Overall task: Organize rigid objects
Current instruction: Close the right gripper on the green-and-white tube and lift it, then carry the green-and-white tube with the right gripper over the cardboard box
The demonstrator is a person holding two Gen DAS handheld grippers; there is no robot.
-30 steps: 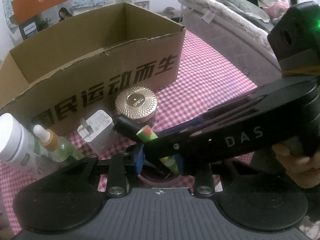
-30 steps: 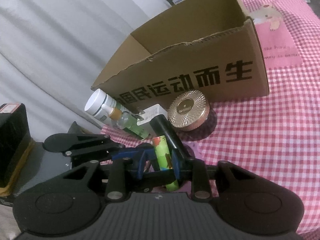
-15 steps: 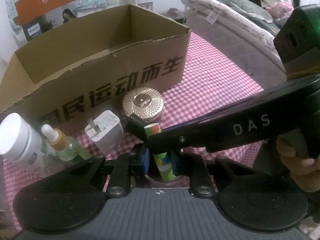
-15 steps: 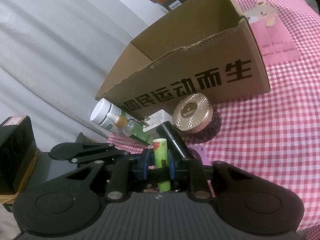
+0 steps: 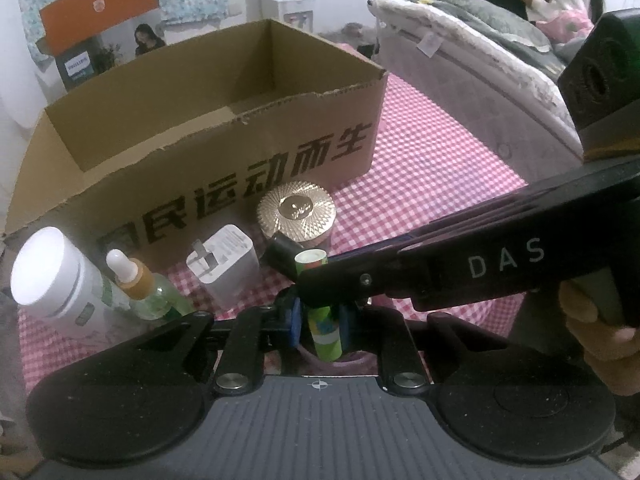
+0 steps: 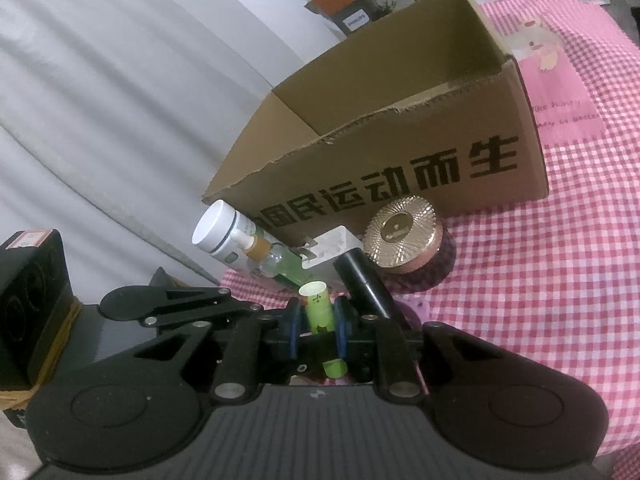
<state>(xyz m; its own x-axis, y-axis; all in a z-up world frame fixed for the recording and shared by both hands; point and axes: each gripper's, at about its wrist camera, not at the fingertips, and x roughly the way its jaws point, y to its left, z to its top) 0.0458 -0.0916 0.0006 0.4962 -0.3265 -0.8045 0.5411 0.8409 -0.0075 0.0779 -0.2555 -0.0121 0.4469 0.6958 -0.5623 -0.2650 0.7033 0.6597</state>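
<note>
Both tools, left [image 5: 318, 316] and right [image 6: 316, 330], clamp one slim green printed tube [image 6: 320, 314], white cap end toward twelve o'clock.

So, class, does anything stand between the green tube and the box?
Yes. The black tube, the gold jar and the charger stand between the green tube and the box, before its front wall. It would probably have to be lifted over them.

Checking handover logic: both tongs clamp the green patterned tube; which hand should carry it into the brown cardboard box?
Probably right: the right tongs grip the green patterned tube higher, crossing above the left tongs, so lifting clears.
</note>
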